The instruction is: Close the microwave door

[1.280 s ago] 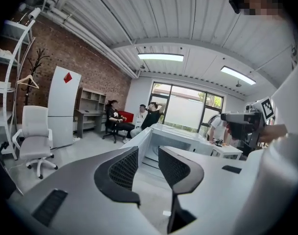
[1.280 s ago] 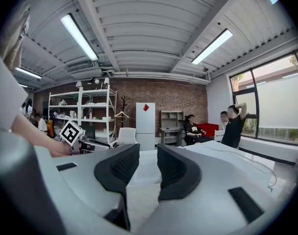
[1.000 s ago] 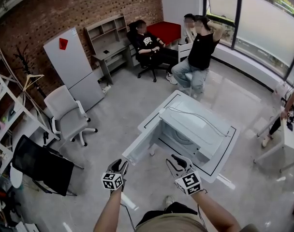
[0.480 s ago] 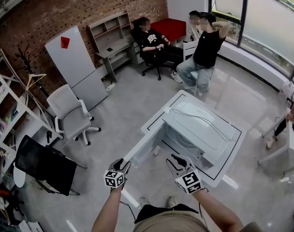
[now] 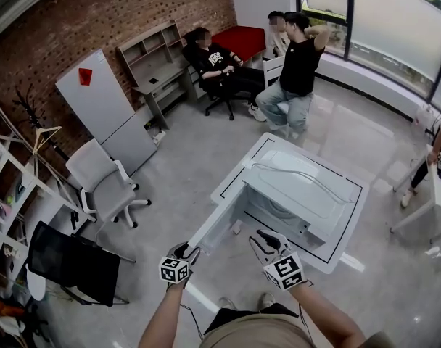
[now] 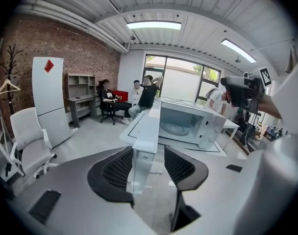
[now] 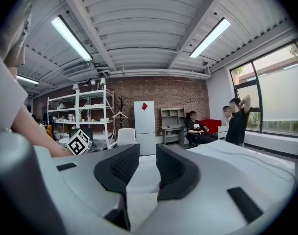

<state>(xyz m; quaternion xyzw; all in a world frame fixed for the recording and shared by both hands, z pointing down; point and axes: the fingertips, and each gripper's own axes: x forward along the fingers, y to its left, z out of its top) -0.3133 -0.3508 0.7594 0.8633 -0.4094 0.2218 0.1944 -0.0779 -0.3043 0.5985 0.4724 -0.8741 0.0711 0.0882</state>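
A white microwave [image 5: 304,187] stands on a white table [image 5: 335,259]. Its door [image 5: 215,227] hangs open, swung out past the table's near edge. My left gripper [image 5: 187,251] is right at the door's free end. In the left gripper view the door [image 6: 145,136] shows edge-on in the gap of my left gripper [image 6: 149,155]. Its jaws are opening and the pads do not press on the door. The open cavity [image 6: 176,127] lies to the right. My right gripper [image 5: 264,241] hovers in front of the microwave. My right gripper [image 7: 147,166] is open on a narrow, empty gap.
A white office chair [image 5: 101,183] and a black chair [image 5: 72,263] stand to the left. A tall white cabinet [image 5: 104,111] is behind them. Shelving [image 5: 10,187] lines the left wall. People [image 5: 293,71] sit at the back. Another table [image 5: 439,194] is at the right edge.
My left gripper has sunk and closed in on the door's free end, and its jaws have spread. My right gripper has drifted a little. The head view has shifted slightly.
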